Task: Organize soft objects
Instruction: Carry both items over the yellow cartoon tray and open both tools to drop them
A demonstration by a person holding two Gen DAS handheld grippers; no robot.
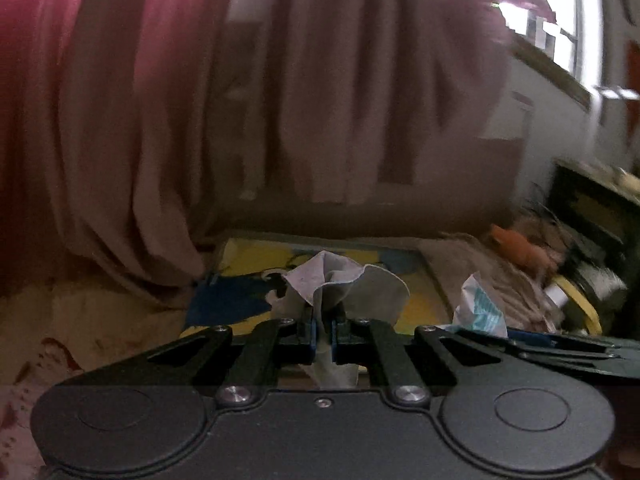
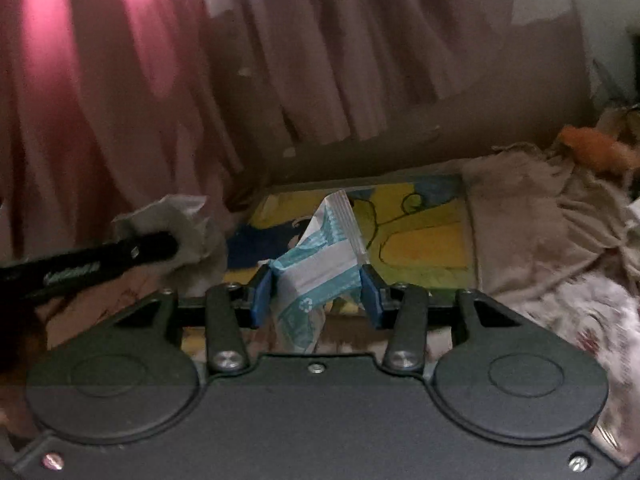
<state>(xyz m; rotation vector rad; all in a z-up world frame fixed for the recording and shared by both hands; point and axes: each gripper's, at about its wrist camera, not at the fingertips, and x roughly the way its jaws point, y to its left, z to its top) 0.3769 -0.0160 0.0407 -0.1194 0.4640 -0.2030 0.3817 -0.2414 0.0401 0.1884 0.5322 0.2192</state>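
My left gripper (image 1: 322,322) is shut on a crumpled grey cloth (image 1: 352,280), which fans out above the pinched blue pads. In the right wrist view this gripper (image 2: 172,246) reaches in from the left, with the same grey cloth (image 2: 192,224) bunched at its tip. My right gripper (image 2: 317,290) is shut on a teal-and-white plastic packet (image 2: 320,268); its blue pads press on both sides of it. The left wrist view shows that packet (image 1: 478,308) low on the right, above the right gripper's black fingers (image 1: 560,350). Both grippers hang above a bed.
A yellow-and-blue cartoon print (image 2: 420,236) lies on the bed ahead. Pink curtains (image 2: 160,80) hang behind it. To the right lie a beige cloth (image 2: 532,216), an orange soft toy (image 2: 592,146) and a floral fabric (image 2: 588,320). A bright window (image 1: 576,40) is at the upper right.
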